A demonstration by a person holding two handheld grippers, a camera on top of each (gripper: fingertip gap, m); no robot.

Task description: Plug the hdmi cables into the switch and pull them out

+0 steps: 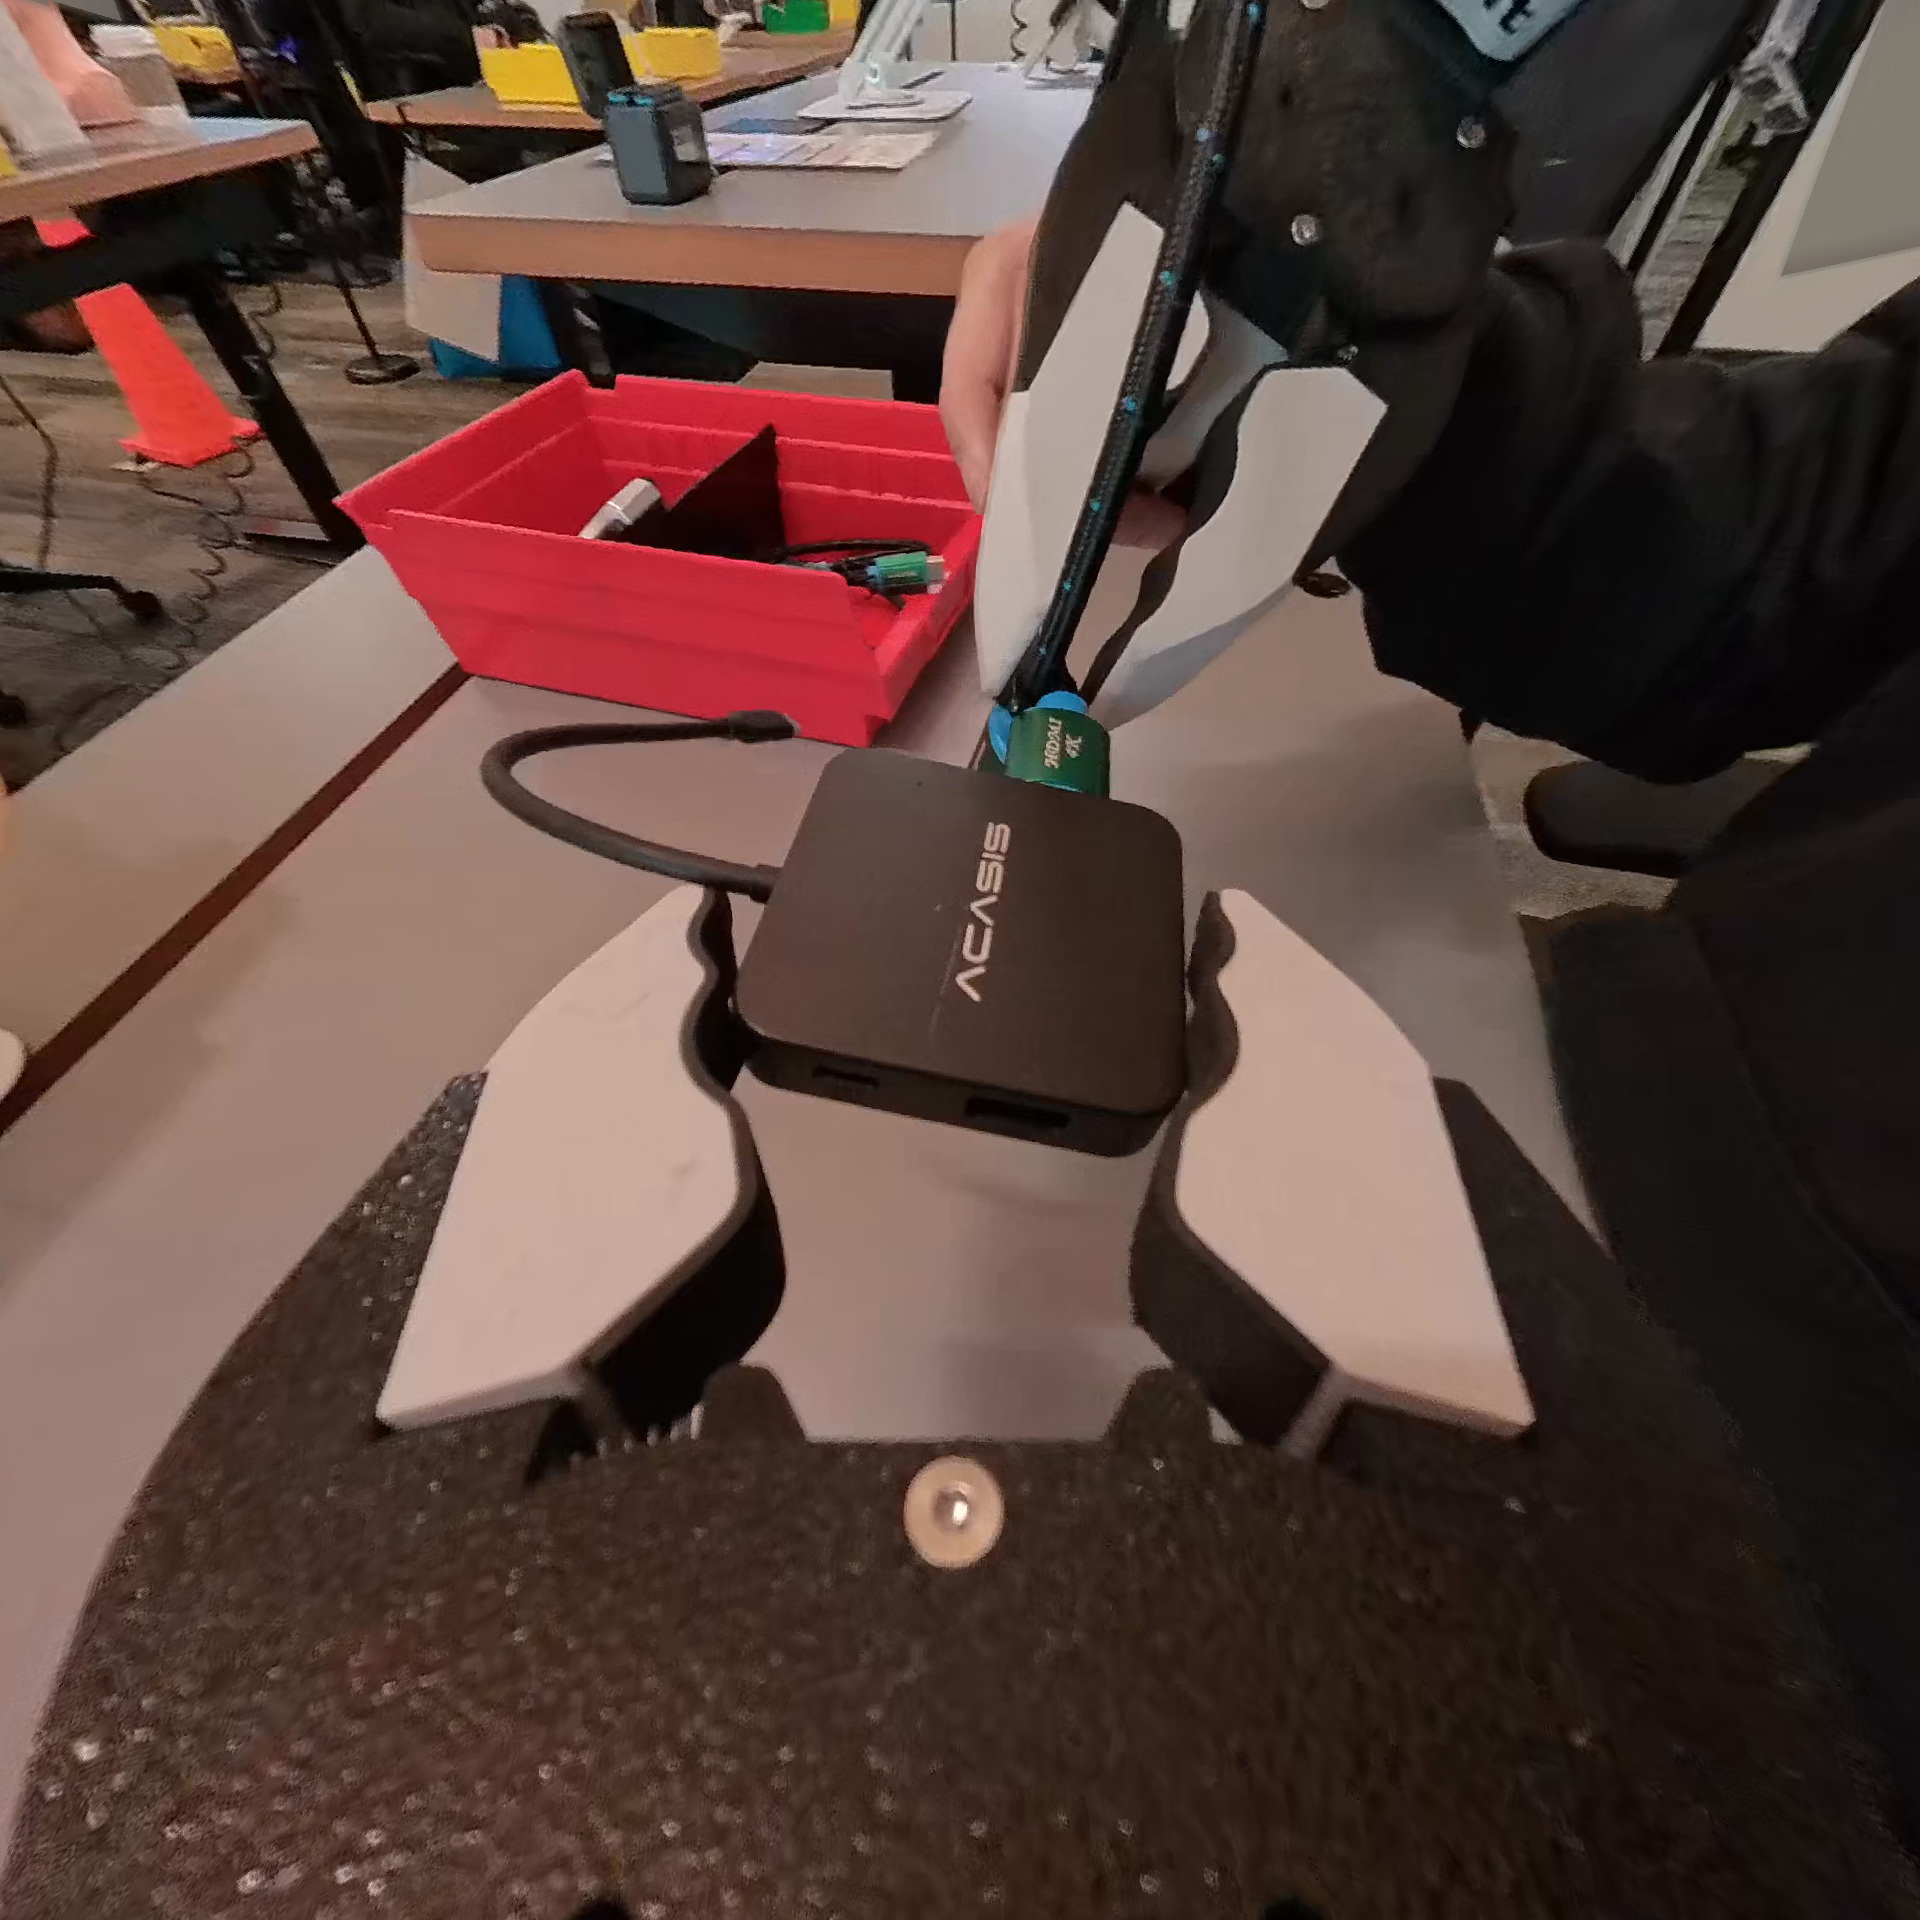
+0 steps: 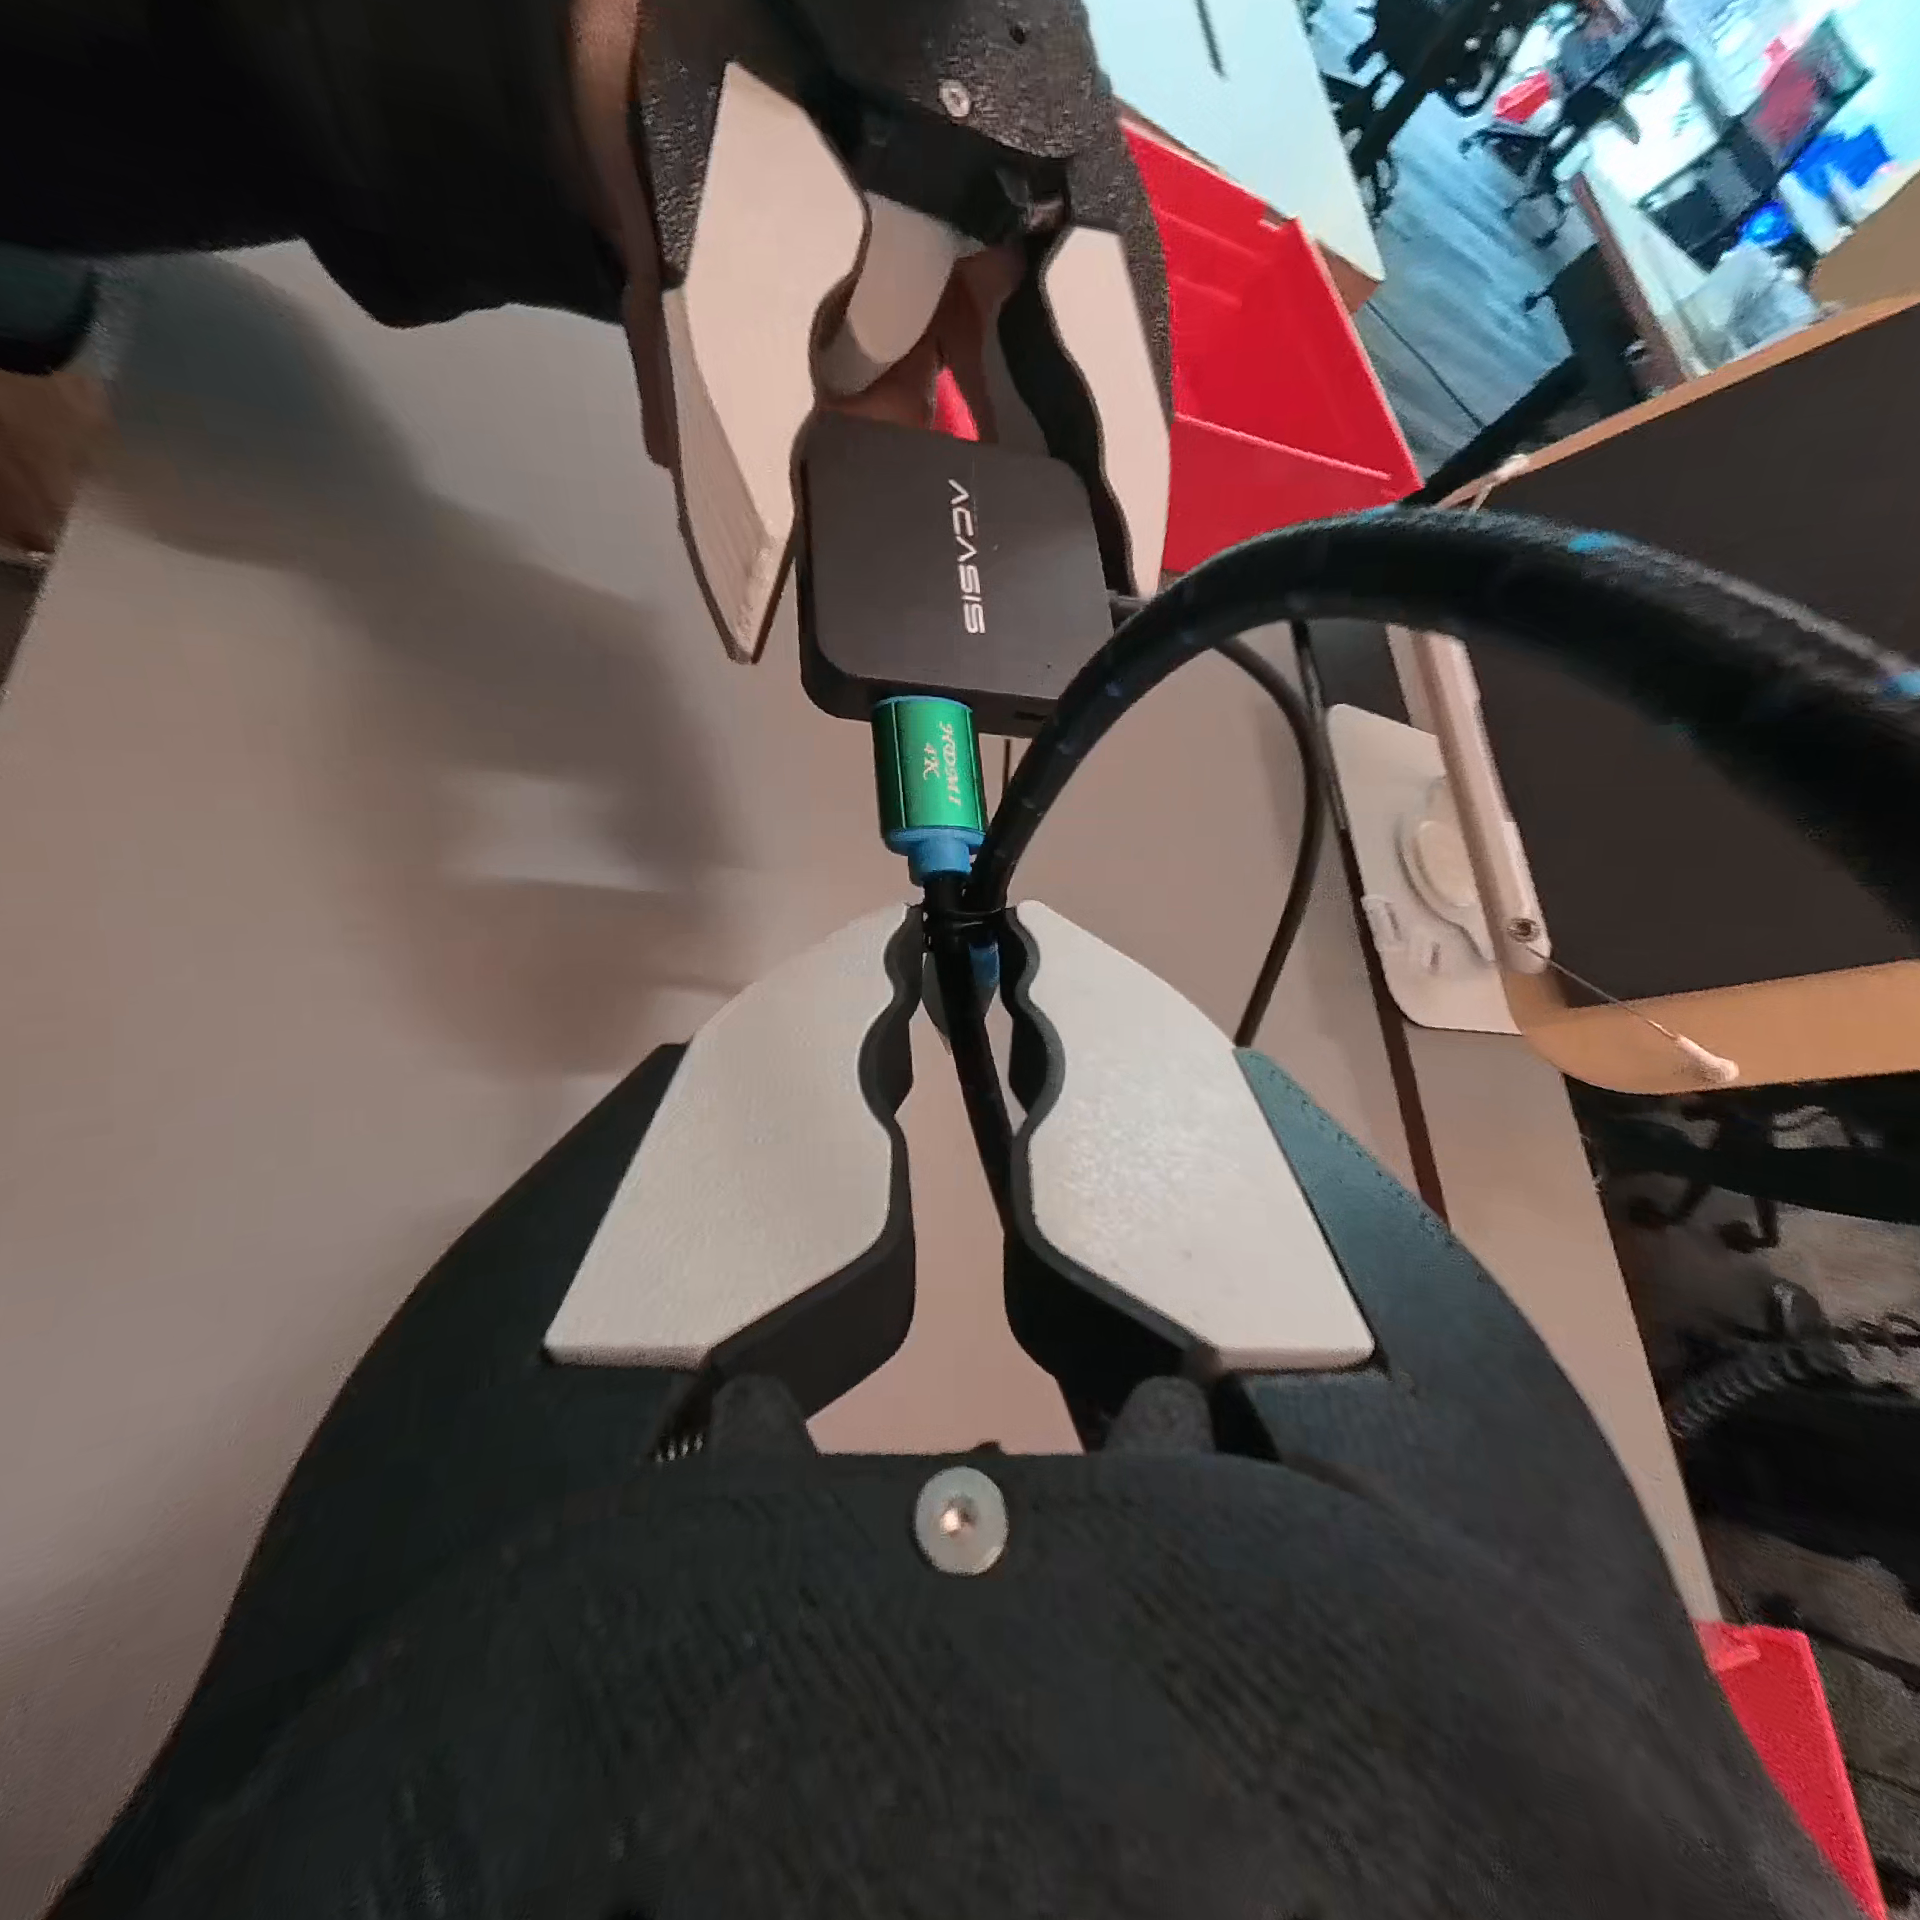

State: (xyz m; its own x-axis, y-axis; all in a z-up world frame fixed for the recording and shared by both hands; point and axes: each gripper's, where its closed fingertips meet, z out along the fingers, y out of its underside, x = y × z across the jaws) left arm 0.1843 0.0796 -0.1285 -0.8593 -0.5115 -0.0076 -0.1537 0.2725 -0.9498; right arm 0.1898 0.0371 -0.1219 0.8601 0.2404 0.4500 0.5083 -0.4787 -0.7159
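Observation:
A black square switch (image 1: 935, 966) is held off the table between the fingers of my left gripper (image 1: 966, 914), which is shut on its two sides. A green HDMI plug (image 1: 1049, 753) sits in the switch's far edge. My right gripper (image 2: 966, 920) is shut on the black braided HDMI cable (image 2: 1455, 582) just behind the green plug (image 2: 925, 779). In the right wrist view the switch (image 2: 935, 561) shows with my left gripper (image 2: 935, 613) clamped around it. My right gripper also shows in the left wrist view (image 1: 1049, 696).
The switch's short black lead (image 1: 582, 810) curls to the left over the grey table (image 1: 260, 987). A red bin (image 1: 665, 582) behind it holds another green-plug cable (image 1: 894, 571) and a black divider. Other desks, yellow bins and an orange cone stand beyond.

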